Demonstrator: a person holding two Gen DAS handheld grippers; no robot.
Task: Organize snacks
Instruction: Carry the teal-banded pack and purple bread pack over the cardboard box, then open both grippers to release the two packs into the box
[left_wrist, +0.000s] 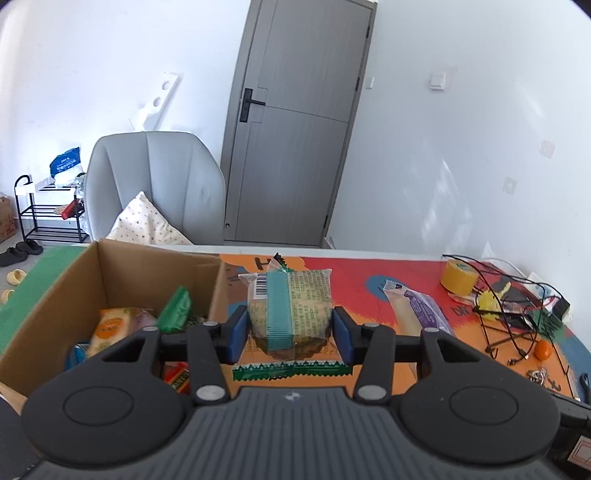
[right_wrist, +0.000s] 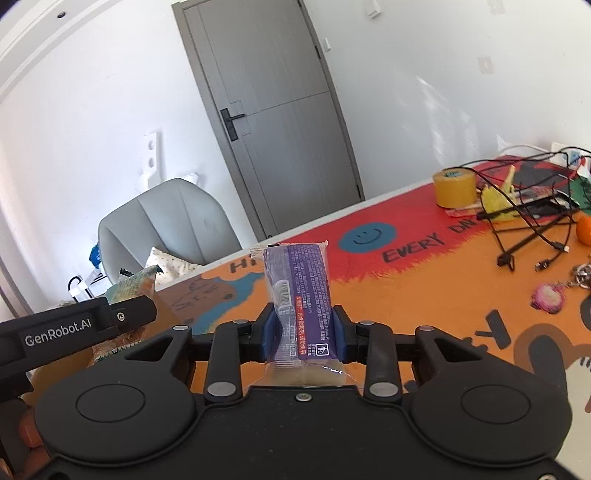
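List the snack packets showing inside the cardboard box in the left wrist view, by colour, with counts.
Orange packet: 1
Green packet: 1
Blue packet: 1
Red packet: 1
Total: 4 in view

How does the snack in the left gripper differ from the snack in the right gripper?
The green-striped snack in the left gripper is wide and round, with a teal band; the purple snack in the right gripper is narrow and long. The green-striped snack's wrapper is beige with green zigzag edges; the purple snack's has clear ends. Both are sealed, clamped between blue pads and held off the table.
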